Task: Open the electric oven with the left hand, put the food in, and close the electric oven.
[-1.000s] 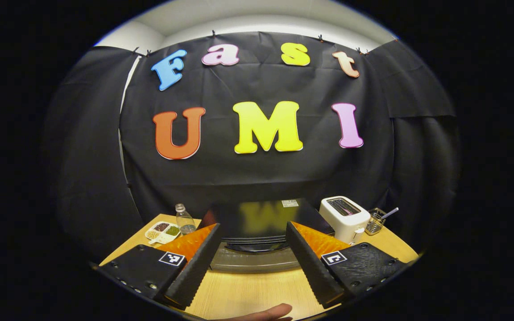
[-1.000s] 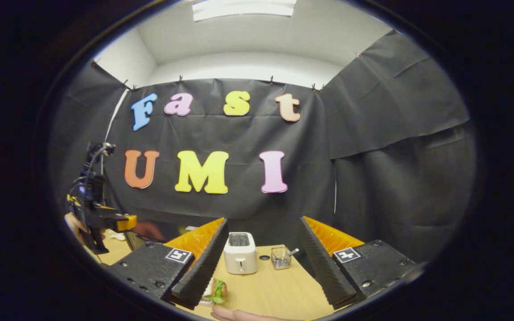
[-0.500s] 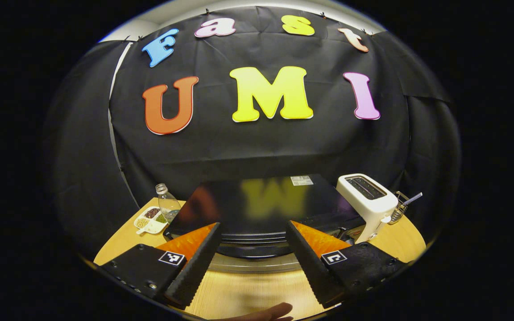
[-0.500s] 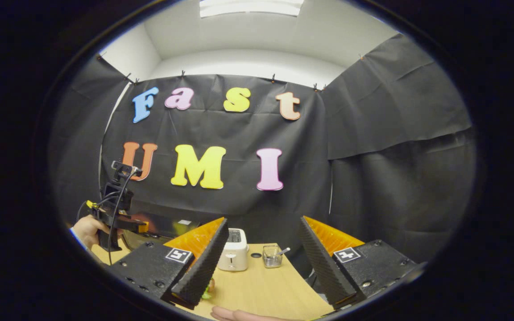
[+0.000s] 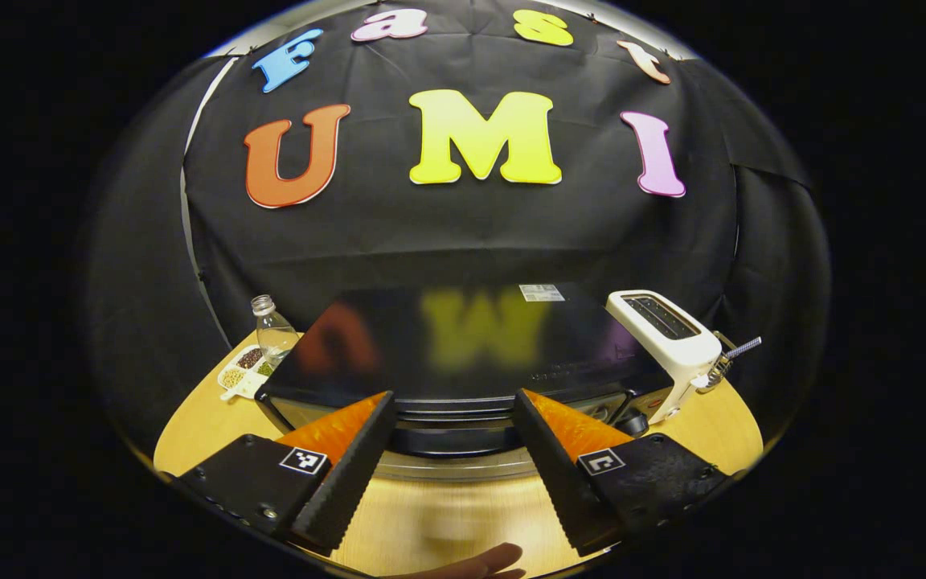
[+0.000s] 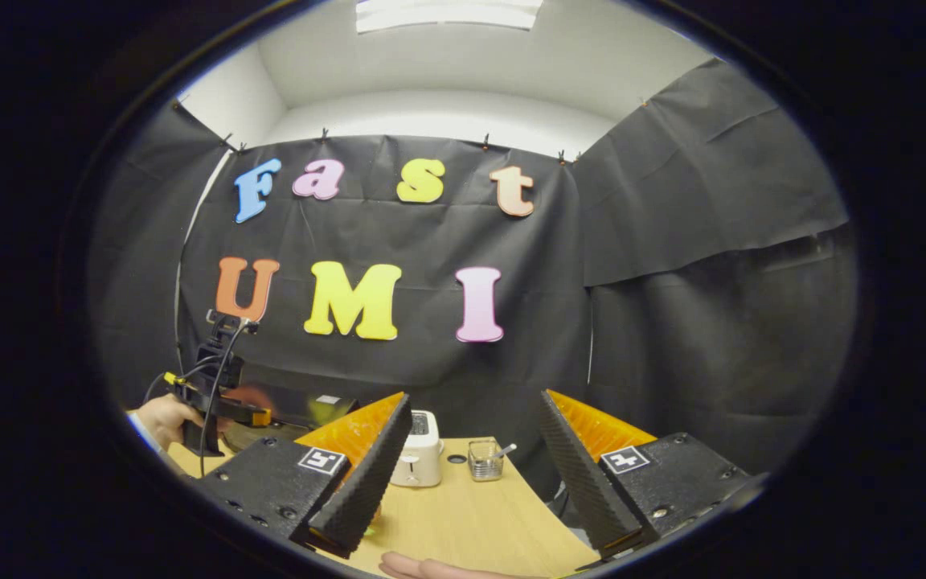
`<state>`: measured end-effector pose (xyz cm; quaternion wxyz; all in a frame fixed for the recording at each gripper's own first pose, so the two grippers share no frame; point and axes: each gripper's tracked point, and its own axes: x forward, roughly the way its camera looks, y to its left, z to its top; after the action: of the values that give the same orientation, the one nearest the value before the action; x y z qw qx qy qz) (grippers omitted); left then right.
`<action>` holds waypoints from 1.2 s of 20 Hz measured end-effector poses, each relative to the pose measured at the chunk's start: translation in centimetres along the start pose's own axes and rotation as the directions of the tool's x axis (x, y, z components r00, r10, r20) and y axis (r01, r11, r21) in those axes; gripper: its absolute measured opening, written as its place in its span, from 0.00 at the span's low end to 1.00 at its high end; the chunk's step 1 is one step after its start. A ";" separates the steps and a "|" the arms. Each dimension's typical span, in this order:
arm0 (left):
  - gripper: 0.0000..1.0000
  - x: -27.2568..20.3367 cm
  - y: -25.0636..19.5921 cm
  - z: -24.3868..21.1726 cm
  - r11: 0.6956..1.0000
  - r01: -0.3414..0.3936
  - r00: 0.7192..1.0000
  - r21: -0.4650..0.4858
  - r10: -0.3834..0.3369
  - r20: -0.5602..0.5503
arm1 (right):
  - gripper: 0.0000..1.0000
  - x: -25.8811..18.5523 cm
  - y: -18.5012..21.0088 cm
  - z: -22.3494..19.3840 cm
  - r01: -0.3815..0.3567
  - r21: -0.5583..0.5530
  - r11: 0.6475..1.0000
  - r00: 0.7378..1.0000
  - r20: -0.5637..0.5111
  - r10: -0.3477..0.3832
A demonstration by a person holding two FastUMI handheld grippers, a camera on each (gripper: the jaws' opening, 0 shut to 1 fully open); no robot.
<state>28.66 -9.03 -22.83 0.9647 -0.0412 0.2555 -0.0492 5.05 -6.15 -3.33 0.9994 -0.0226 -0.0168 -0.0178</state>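
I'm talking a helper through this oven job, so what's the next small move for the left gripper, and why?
Probably ease the left gripper forward and slightly down until its open fingers straddle the handle along the top of the oven door, then close. The door looks shut, the handle lies just ahead between the fingers, and nothing is gripped yet. The right gripper hangs open over the table.

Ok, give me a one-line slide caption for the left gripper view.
Open left gripper faces the closed electric oven, with a white toaster to its right.
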 end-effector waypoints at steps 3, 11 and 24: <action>0.99 -0.6 0.0 -0.2 1.000 -0.001 1.000 0.007 0.001 0.013 | 0.92 -0.3 0.4 0.5 -0.008 -0.005 1.000 1.000 0.003 0.008; 0.99 -3.8 -0.2 -2.8 1.000 0.007 1.000 0.009 -0.007 0.027 | 0.92 -1.8 0.9 0.6 -0.022 0.008 1.000 1.000 -0.001 0.022; 0.98 -8.9 -0.6 -12.3 1.000 0.006 1.000 0.004 -0.007 0.026 | 0.92 -3.9 1.8 -0.3 -0.046 0.015 0.999 0.999 -0.018 0.046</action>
<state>14.84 -9.23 -29.07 0.9678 -0.0406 0.2428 -0.0523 1.19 -4.26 -3.83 0.9998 -0.0154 -0.0073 0.0051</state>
